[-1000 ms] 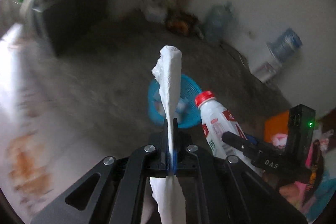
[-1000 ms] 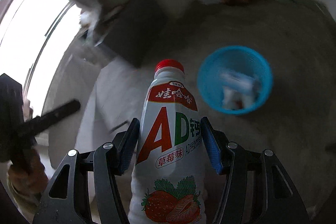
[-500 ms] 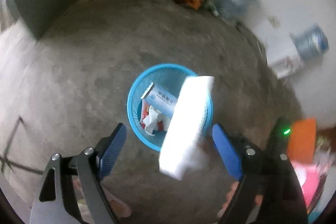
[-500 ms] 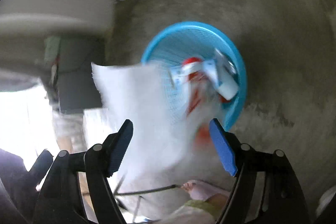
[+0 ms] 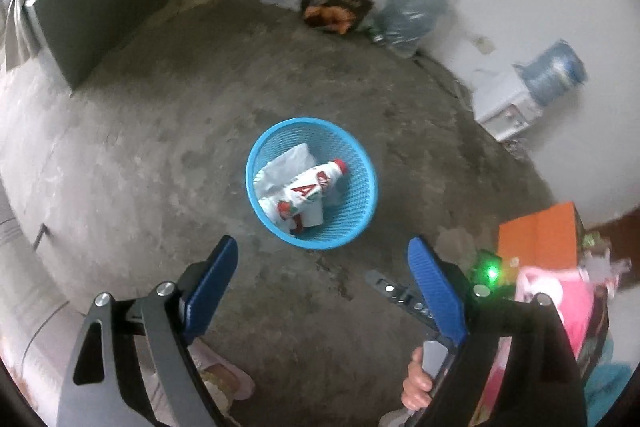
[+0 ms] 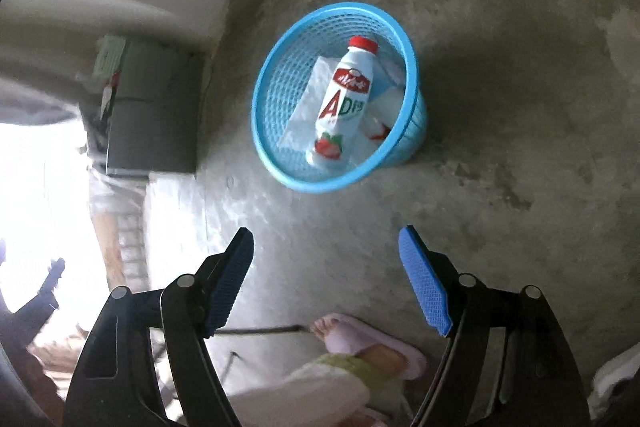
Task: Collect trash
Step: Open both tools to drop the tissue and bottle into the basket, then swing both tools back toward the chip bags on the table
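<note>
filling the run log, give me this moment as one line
left gripper: open, empty | right gripper: open, empty | bottle: in blue basket, on white paper

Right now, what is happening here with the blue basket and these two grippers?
A person is collecting trash with a gripper in each hand. Both the left gripper and the right gripper are open and empty, held above the concrete floor. The blue basket stands on the floor and holds the white bottle with a red cap, lying on white paper.
</note>
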Demonstrator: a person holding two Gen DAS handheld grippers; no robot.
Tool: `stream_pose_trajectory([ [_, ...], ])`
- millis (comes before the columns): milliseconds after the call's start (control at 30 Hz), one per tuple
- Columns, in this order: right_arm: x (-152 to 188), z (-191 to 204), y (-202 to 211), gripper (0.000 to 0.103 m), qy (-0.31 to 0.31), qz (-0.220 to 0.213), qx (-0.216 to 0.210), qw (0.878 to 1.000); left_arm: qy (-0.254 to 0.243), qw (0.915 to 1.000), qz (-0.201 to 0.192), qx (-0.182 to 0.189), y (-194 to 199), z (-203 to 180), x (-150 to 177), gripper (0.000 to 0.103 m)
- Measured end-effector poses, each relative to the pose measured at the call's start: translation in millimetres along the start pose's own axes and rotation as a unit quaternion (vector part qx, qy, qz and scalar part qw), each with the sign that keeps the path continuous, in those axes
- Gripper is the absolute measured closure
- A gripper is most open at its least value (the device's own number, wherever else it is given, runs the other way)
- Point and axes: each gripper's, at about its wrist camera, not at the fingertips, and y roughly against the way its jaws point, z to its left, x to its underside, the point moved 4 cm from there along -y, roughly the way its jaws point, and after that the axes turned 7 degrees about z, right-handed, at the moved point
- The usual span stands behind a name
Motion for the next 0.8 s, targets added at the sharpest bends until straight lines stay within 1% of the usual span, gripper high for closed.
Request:
stream_pose_trajectory([
  [67,11.2,6.2,5.5,0.031,0.027,-0.002,0.006,1.0,-0.015,0.9999,-0.005,0.0,20.3,-3.9,17.8,0.018],
  [100,20.2,17.2,13.7,0.031,0.05,-0.004,0.006,0.999,-0.02,0.9998,-0.008,0.003,35.0,-3.6,29.8,0.018],
  [167,36.0,32.3,24.6,0.031,0.086,-0.002,0.001,0.996,-0.024,0.9992,-0.026,0.019,64.6,-0.3,51.7,0.018],
  [200,41.5,41.6,30.4,0.031,0.105,0.0,-0.004,0.994,-0.023,0.9986,-0.043,0.021,85.3,5.6,68.2,0.018],
  [233,48.6,55.9,38.6,0.031,0.131,0.0,-0.017,0.991,-0.019,0.998,-0.058,0.016,100.9,11.9,82.0,0.018],
  [267,56.1,68.3,47.9,0.03,0.153,0.0,-0.027,0.988,-0.012,0.9965,-0.083,0.008,123.0,22.8,102.9,0.017],
  [300,63.4,76.4,56.2,0.029,0.169,-0.001,-0.036,0.985,-0.002,0.9949,-0.1,-0.001,140.2,33.1,120.5,0.015],
  [333,73.2,93.1,66.3,0.028,0.199,-0.001,-0.056,0.978,0.008,0.9935,-0.113,-0.01,151.9,41.7,135.0,0.014],
  [400,85.8,112.7,73.5,0.026,0.232,0.004,-0.08,0.969,0.048,0.9873,-0.146,-0.041,181.7,68.3,178.9,0.014],
  [433,98.0,128.0,76.2,0.026,0.256,0.014,-0.097,0.962,0.068,0.9833,-0.16,-0.053,193.2,79.8,198.4,0.014],
  [467,106.0,138.2,75.7,0.026,0.27,0.023,-0.108,0.957,0.098,0.9764,-0.18,-0.068,208.5,95.6,227.3,0.014],
  [500,118.0,150.6,73.4,0.026,0.287,0.039,-0.122,0.949,0.12,0.9709,-0.192,-0.078,217.7,105.6,246.8,0.013],
  [533,127.8,159.0,69.2,0.026,0.3,0.053,-0.131,0.944,0.148,0.9629,-0.206,-0.092,228.1,117.6,272.1,0.013],
  [567,137.2,168.9,63.5,0.026,0.312,0.069,-0.137,0.938,0.169,0.9564,-0.215,-0.102,235.3,126.0,290.0,0.013],
  [600,147.0,179.2,57.4,0.026,0.324,0.086,-0.143,0.931,0.198,0.9463,-0.229,-0.115,244.7,137.4,317.3,0.013],
  [633,160.3,193.6,48.8,0.026,0.342,0.109,-0.15,0.921,0.22,0.9371,-0.241,-0.123,252.9,147.6,341.0,0.013],
  [667,170.4,205.0,43.0,0.026,0.353,0.125,-0.153,0.914,0.248,0.9239,-0.258,-0.134,262.2,157.6,369.7,0.013],
  [700,181.1,217.4,38.7,0.026,0.364,0.141,-0.157,0.907,0.265,0.9152,-0.269,-0.142,268.6,163.3,387.9,0.013],
  [733,196.3,234.3,29.9,0.026,0.378,0.162,-0.162,0.897,0.285,0.9027,-0.284,-0.153,277.4,171.5,412.8,0.013],
  [767,205.3,245.4,28.6,0.026,0.385,0.171,-0.165,0.892,0.297,0.8945,-0.294,-0.16,284.9,177.7,427.5,0.013],
  [800,214.9,255.9,22.3,0.026,0.392,0.183,-0.167,0.886,0.314,0.8844,-0.301,-0.17,290.7,185.8,445.7,0.013],
])
